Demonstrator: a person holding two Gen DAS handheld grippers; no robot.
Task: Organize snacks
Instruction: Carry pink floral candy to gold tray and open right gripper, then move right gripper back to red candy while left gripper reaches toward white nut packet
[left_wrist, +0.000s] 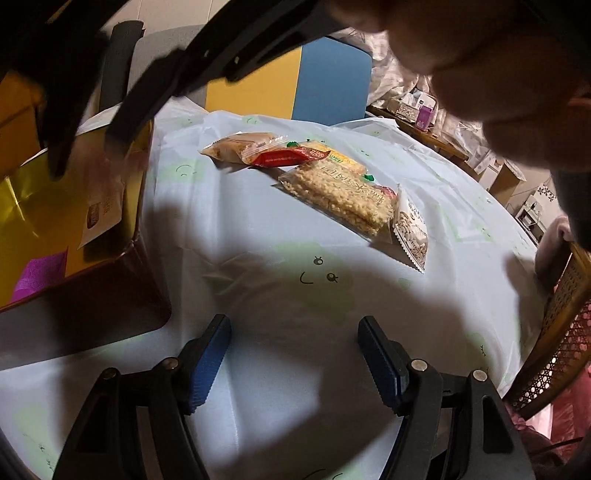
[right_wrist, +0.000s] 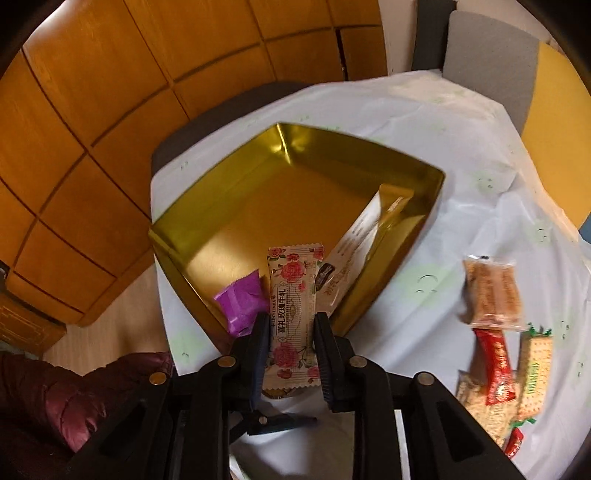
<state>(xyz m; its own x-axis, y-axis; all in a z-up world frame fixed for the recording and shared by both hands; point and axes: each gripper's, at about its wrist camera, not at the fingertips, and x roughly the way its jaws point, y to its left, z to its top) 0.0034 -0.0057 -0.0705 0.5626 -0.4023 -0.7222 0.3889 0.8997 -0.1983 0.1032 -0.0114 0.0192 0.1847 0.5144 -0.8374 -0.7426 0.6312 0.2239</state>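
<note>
Roughly, the task appears under way but less than half done. The table (right_wrist: 424, 122), under a pale cloth, carries the gold tin (right_wrist: 236, 192), which already holds a purple packet (right_wrist: 242, 304) and a long white packet (right_wrist: 364, 236) leaning on its wall. The right gripper (right_wrist: 291, 328) is clamped on a rose-printed packet (right_wrist: 293, 317), held over the near edge of the tin and not yet released.

Left to do, judging by the left wrist view: a cluster of packets lies on the table outside the tin, namely a puffed-rice bar (left_wrist: 338, 195), a crumbly biscuit packet (left_wrist: 240, 146), a yellow cracker packet (left_wrist: 332, 155), a red packet (left_wrist: 288, 157) and a small nut packet (left_wrist: 412, 229). The left gripper (left_wrist: 293, 362) hovers above bare cloth, jaws apart and empty, near the tin and short of the cluster.

Limits of view: the person's hand and the right gripper's body block the top of the left wrist view. Motion blur softens the loose packets in the right wrist view, and their print cannot be read. Packets overlap, so the exact count cannot be told.
</note>
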